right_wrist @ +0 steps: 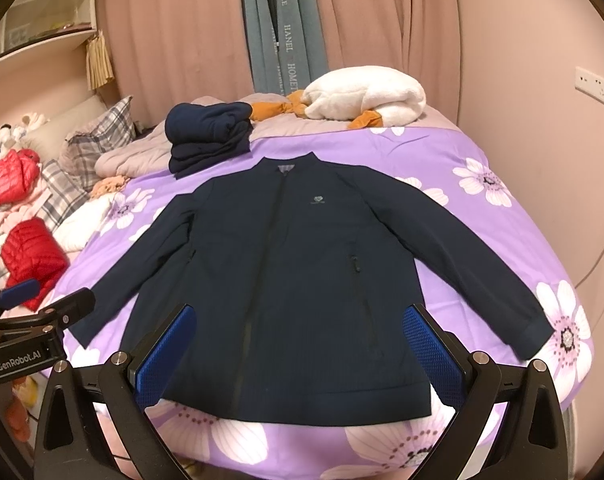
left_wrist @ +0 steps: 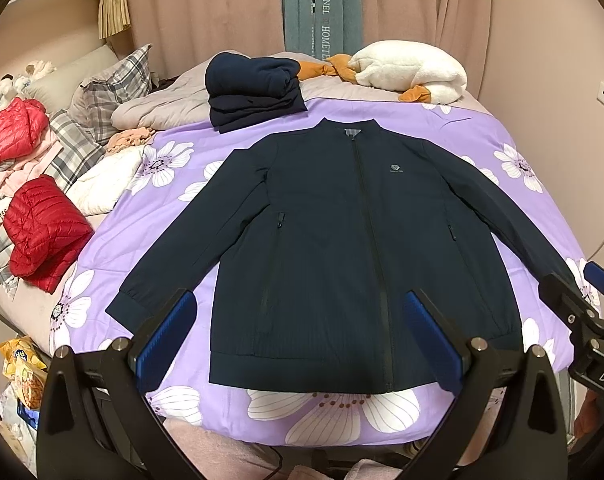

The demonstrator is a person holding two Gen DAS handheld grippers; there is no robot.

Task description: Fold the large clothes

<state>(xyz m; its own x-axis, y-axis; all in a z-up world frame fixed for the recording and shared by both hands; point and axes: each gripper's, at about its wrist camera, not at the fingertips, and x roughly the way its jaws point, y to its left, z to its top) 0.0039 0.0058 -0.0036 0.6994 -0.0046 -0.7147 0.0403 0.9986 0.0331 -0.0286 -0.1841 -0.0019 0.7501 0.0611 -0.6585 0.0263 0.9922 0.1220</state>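
The jacket (left_wrist: 326, 248) lies flat, zipped, face up on the bed (left_wrist: 482, 132), sleeves spread. Both left tongs (left_wrist: 300, 336) and right tongs (right_wrist: 298, 344) hover open near its hem. Best pinch one cuff and carry the sleeve across the chest first.

The left gripper (left_wrist: 300, 336) is a black frame whose two arms carry flat blue pads (left_wrist: 170, 332) with a fine ribbed texture. Round silver screws sit on the black knuckles behind the pads, and wide curved black struts sweep down to either side. A thin black cable trails beneath it. The right gripper (right_wrist: 298, 350) has the same build: black arms, silver screw heads, and blue pads (right_wrist: 430, 348) with a dotted grid surface. Seen from the right wrist view, the left unit's black side carries white lettering reading "GenRobot.AI"; the right unit's side shows white letters "DAS".
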